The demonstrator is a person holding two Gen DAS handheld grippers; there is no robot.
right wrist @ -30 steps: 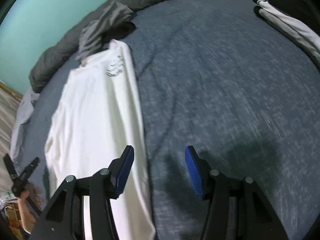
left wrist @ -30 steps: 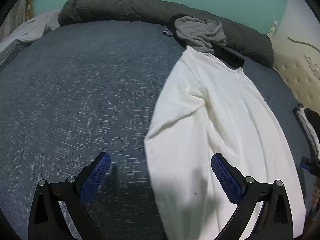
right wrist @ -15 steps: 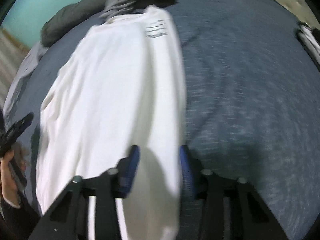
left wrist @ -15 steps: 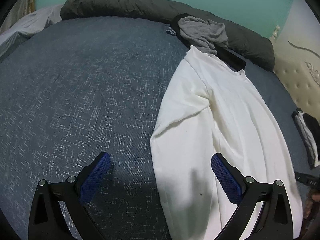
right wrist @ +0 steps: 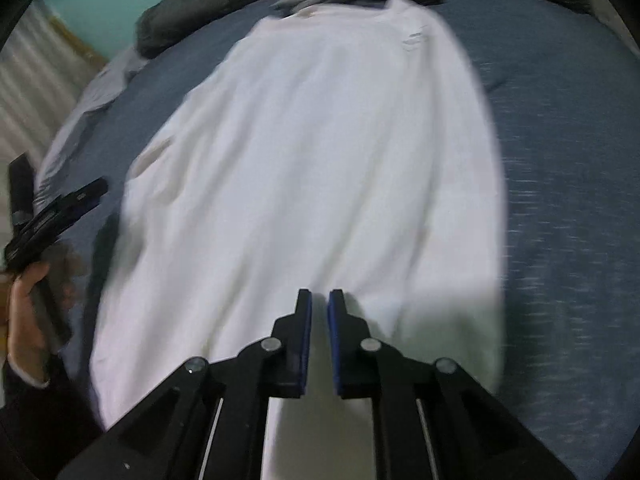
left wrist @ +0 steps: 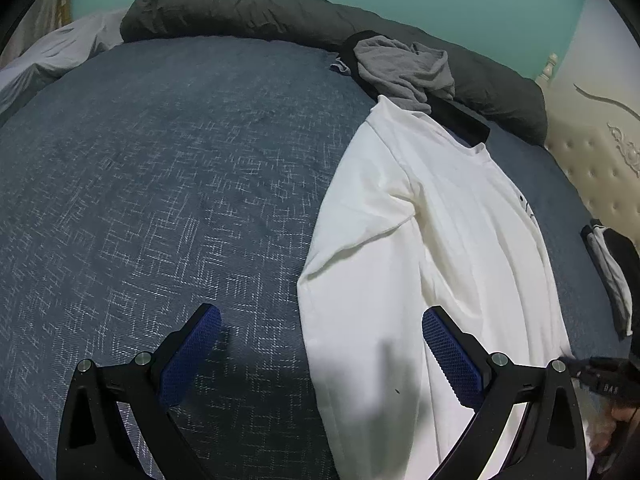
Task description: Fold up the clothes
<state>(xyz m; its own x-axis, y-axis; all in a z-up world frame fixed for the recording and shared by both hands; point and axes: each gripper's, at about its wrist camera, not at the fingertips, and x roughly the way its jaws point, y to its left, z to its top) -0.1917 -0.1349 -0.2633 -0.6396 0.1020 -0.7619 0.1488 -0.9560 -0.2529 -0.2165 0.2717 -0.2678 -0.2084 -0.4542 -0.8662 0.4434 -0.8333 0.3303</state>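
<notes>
A white long-sleeved shirt [left wrist: 440,220] lies flat along the blue bedcover [left wrist: 160,180], collar at the far end, one sleeve folded in over the body. My left gripper [left wrist: 320,316] hovers open over the shirt's left edge, one pad above the cover and one above the cloth. My right gripper [right wrist: 319,294] hangs over the shirt [right wrist: 320,140] near its lower end. Its jaws are closing, with only a thin slit left and no fold of cloth seen between them. In the left wrist view the right gripper [left wrist: 576,364] sits low at the shirt's right edge.
A dark grey duvet [left wrist: 240,12] is rolled along the far side, with a crumpled grey garment [left wrist: 400,72] beyond the collar. Folded black and white clothes [left wrist: 612,272] lie by the padded headboard [left wrist: 592,160]. A hand [right wrist: 24,312] holds the left gripper [right wrist: 60,178].
The right gripper has swung from the bare cover onto the shirt, rolled, and drawn its jaws from wide apart to almost together. The left gripper has stayed in place, open.
</notes>
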